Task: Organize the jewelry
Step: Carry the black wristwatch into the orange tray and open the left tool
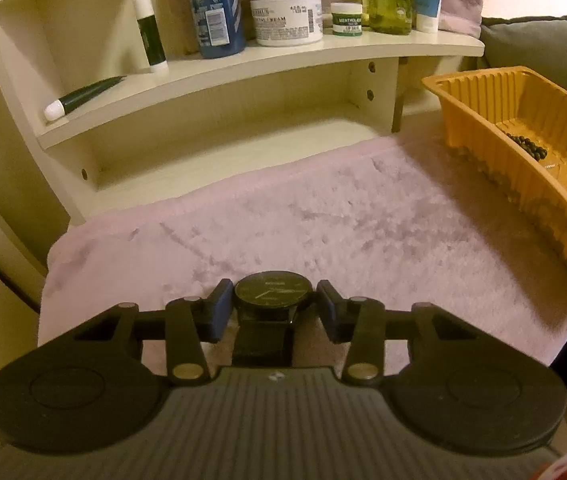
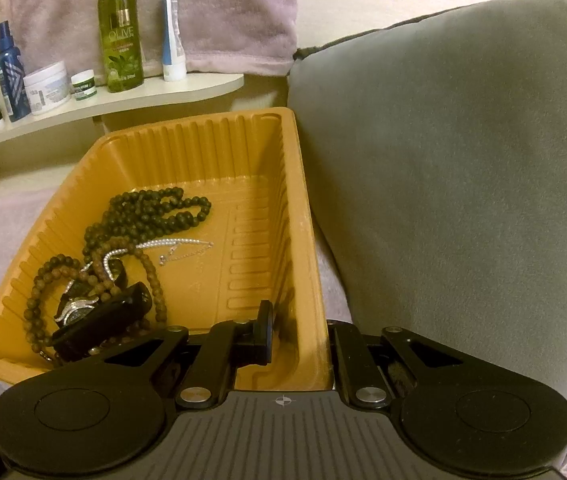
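A black watch (image 1: 271,292) lies on the pink towel (image 1: 323,216), its strap running back under my left gripper (image 1: 272,306). The two blue pads sit against either side of the watch case, shut on it. To the right stands an orange ribbed tray (image 1: 479,92), and in the right wrist view my right gripper (image 2: 301,338) is shut on the tray's (image 2: 187,136) right wall, one finger inside and one outside. The tray holds a dark bead necklace (image 2: 155,212), brown bead strands (image 2: 39,292), a silver chain (image 2: 179,244) and a black band (image 2: 103,320).
A cream shelf unit (image 1: 363,52) stands behind the towel with a blue bottle (image 1: 215,8), a white cream jar (image 1: 287,14), a green olive bottle (image 2: 119,36) and tubes. A grey cushion (image 2: 463,160) presses against the tray's right side.
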`<act>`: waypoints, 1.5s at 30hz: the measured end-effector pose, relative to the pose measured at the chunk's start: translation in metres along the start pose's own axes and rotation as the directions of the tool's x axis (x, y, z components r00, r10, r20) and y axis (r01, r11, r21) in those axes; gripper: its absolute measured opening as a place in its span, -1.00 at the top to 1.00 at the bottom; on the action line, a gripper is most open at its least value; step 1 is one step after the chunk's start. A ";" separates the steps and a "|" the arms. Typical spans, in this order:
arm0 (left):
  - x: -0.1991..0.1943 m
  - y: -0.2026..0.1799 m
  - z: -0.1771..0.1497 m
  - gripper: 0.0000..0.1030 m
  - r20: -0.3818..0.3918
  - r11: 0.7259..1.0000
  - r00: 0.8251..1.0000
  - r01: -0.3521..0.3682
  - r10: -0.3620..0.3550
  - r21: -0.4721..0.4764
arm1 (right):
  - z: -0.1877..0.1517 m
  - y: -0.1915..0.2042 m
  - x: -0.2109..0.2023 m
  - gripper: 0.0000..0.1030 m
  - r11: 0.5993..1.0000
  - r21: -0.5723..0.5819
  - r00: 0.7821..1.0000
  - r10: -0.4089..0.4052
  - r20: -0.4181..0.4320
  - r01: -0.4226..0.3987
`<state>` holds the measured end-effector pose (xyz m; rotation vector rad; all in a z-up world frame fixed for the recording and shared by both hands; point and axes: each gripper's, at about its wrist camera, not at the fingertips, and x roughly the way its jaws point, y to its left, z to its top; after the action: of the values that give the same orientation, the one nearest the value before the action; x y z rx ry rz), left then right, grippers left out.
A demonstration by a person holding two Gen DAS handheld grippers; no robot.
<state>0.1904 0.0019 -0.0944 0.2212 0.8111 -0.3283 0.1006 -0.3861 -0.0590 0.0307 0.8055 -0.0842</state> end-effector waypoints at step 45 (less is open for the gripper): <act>-0.062 -0.102 0.078 0.20 0.209 0.973 0.951 0.216 -0.228 0.079 | 0.000 -0.001 -0.010 0.80 1.000 0.013 1.000 0.015 0.023 -0.016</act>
<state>0.1651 -0.1051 -0.0037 0.1427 0.6117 -0.5776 0.0937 -0.3864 -0.0520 0.0481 0.7818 -0.0749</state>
